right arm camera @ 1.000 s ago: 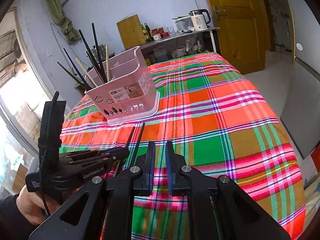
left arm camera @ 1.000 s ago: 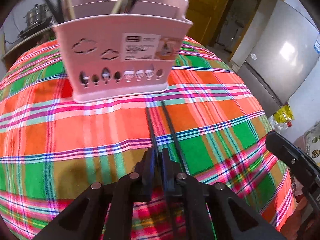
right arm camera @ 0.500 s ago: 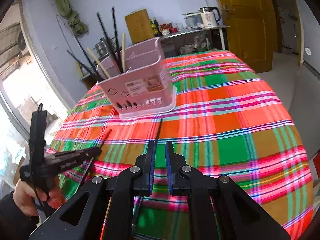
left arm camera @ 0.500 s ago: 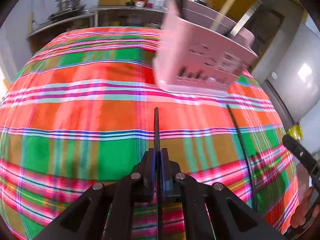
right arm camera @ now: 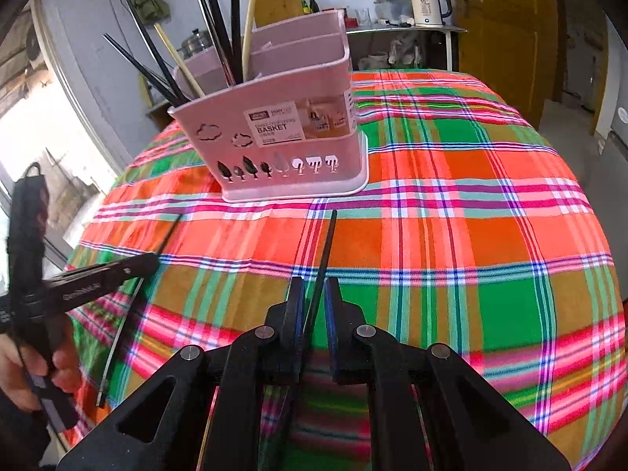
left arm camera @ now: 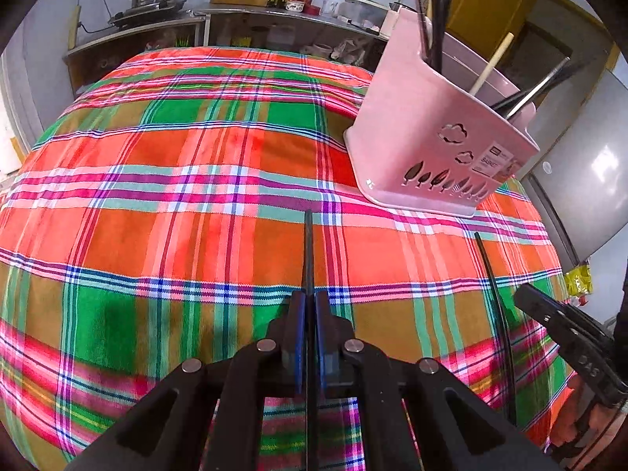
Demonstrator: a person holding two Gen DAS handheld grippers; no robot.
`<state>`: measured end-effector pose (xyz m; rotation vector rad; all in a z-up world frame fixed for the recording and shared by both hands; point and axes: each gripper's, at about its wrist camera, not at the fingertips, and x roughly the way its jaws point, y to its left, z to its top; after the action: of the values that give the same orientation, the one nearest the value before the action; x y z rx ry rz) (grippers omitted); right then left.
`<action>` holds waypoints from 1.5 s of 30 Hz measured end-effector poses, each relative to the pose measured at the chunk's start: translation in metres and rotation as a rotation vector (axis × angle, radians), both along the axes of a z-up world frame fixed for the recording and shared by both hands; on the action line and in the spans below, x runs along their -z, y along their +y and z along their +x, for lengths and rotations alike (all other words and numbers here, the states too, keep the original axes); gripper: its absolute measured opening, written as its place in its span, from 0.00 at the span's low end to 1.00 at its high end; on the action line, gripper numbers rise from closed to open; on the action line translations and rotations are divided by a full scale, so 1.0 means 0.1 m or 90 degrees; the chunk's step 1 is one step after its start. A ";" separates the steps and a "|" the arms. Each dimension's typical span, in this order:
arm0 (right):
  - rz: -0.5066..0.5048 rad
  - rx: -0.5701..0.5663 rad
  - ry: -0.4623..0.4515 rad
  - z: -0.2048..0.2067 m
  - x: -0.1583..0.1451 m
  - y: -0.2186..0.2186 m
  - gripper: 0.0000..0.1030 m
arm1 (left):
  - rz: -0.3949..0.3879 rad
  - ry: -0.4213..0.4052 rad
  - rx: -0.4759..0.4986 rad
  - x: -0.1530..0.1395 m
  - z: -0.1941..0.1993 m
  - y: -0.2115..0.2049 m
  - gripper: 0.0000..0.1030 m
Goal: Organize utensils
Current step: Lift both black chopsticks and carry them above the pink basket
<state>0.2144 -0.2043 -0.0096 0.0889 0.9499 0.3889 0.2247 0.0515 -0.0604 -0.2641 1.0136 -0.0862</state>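
Since the previous frames, both of my claws have closed on one black chopstick apiece, and the pink basket has slid toward the right of the left view.

Left wrist view: my left gripper (left arm camera: 308, 306) is clenched on a black chopstick (left arm camera: 309, 251), whose long axis runs straight ahead along the fingers. The basket (left arm camera: 435, 145) stands ahead and to the right of that tip, on the plaid tablecloth (left arm camera: 176, 204), clearly apart from it. A second chopstick (left arm camera: 492, 306) slants nearer me than the basket, by the right claw's black body.

Right wrist view: my right gripper (right arm camera: 313, 294) grips the second chopstick (right arm camera: 325, 251), though its jaws stand wider than the stick. Its tip points toward the basket's (right arm camera: 274, 137) front base, slightly right of centre, short of touching. The left claw (right arm camera: 98, 278) sits left of and nearer me than the basket.

Judgement: the right claw is nearer and better aligned. Either stick must be raised above the rim and tipped upright before insertion.
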 end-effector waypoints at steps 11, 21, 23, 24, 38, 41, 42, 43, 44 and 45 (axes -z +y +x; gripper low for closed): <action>-0.043 -0.005 0.042 0.31 0.17 0.18 0.16 | 0.030 0.025 0.049 -0.02 0.19 -0.05 0.05; -0.072 -0.008 0.060 0.41 0.17 0.27 0.14 | 0.108 0.028 0.104 -0.04 0.34 -0.25 0.05; -0.071 -0.009 0.064 0.43 0.18 0.26 0.06 | 0.119 0.021 0.108 -0.03 0.36 -0.28 0.05; -0.059 -0.007 0.068 0.45 0.18 0.23 0.06 | 0.121 0.019 0.107 -0.03 0.36 -0.28 0.05; -0.008 -0.022 -0.005 0.20 -0.36 0.18 0.04 | 0.063 -0.068 0.109 -0.60 0.06 -0.29 0.04; 0.004 -0.026 -0.029 0.16 -0.55 0.17 0.04 | 0.060 -0.093 0.114 -0.80 0.01 -0.28 0.04; 0.006 -0.027 -0.039 0.14 -0.62 0.17 0.04 | 0.058 -0.102 0.115 -0.88 0.00 -0.28 0.04; 0.009 -0.028 -0.048 0.14 -0.68 0.19 0.04 | 0.054 -0.110 0.116 -0.95 -0.02 -0.28 0.04; 0.012 -0.029 -0.054 0.15 -0.73 0.21 0.04 | 0.053 -0.116 0.116 -1.01 -0.03 -0.29 0.04; 0.013 -0.029 -0.061 0.14 -0.77 0.21 0.04 | 0.051 -0.121 0.116 -1.05 -0.03 -0.28 0.04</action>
<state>0.2289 -0.1831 0.0675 0.0670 0.8552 0.4414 0.2212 0.0238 0.0450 -0.0870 0.8483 -0.2312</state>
